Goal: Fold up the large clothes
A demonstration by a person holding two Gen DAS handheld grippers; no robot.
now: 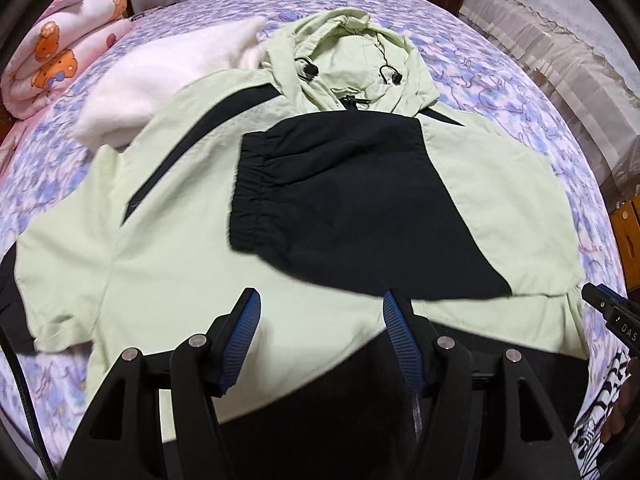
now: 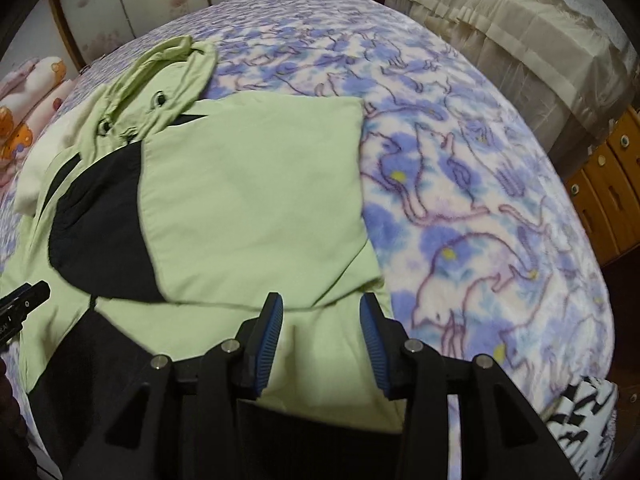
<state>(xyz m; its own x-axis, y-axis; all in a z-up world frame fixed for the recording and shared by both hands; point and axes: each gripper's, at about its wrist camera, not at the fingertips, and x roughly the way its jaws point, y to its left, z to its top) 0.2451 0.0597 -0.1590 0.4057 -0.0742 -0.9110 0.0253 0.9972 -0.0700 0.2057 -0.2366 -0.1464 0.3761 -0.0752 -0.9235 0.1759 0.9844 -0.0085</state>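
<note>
– What's the garment?
– A pale green hooded jacket (image 1: 168,264) with black panels, flat on the bed, front up, hood away from us.
– Folded yet?
– One sleeve (image 1: 352,204) lies across its chest, black cuff leftward.

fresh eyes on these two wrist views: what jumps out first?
The pale green and black hooded jacket spread across the middle of the bed, one sleeve with a black elastic cuff folded over its chest. Under it lies the purple floral bedspread, widest in the right wrist view. Low in each view, a blue-padded tool hangs open over the jacket's near edge, holding nothing: left tool, right tool.
</note>
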